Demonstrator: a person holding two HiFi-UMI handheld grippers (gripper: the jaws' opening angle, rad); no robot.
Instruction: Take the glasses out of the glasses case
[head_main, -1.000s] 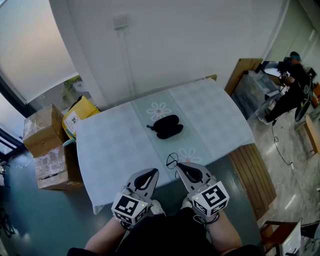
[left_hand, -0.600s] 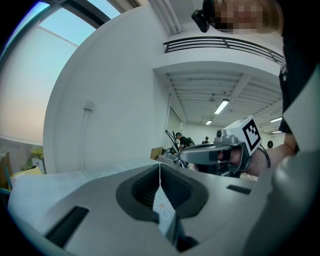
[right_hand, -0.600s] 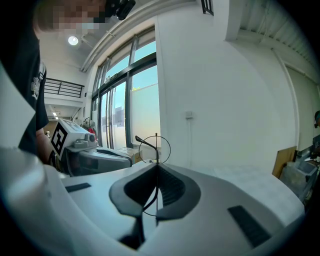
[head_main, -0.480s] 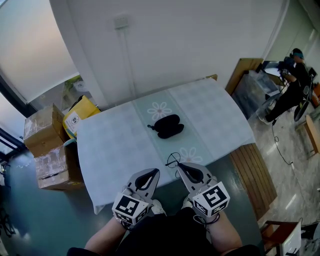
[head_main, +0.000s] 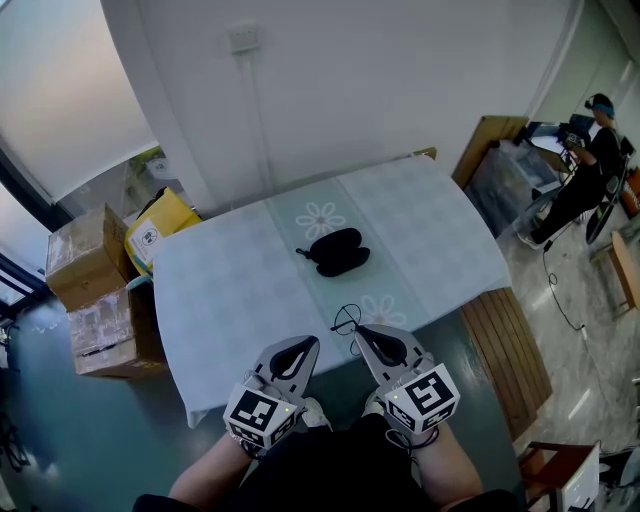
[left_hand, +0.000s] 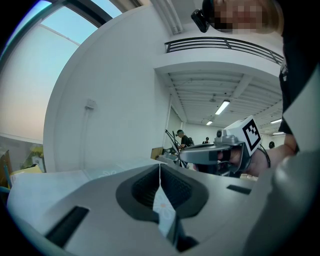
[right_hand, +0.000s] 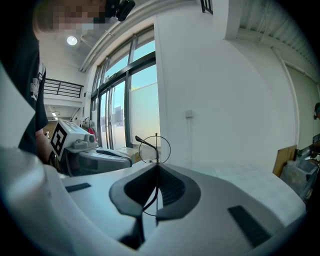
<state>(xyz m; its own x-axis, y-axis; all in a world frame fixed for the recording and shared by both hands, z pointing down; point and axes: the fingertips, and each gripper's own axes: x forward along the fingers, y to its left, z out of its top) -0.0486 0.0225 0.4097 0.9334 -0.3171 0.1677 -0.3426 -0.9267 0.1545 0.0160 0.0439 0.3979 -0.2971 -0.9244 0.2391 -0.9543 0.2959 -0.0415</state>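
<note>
A black glasses case lies open in the middle of the table, which has a pale checked cloth. Thin wire-framed glasses with round lenses stick up from my right gripper, which is shut on them above the table's near edge. In the right gripper view one lens ring stands just past the closed jaws of the right gripper. My left gripper hangs beside it, shut and holding nothing; in the left gripper view its jaws meet at the left gripper tip. Both are well short of the case.
Cardboard boxes and a yellow bag sit on the floor left of the table. A slatted wooden bench stands along its right side. A white wall backs the table. A person is far off at the right.
</note>
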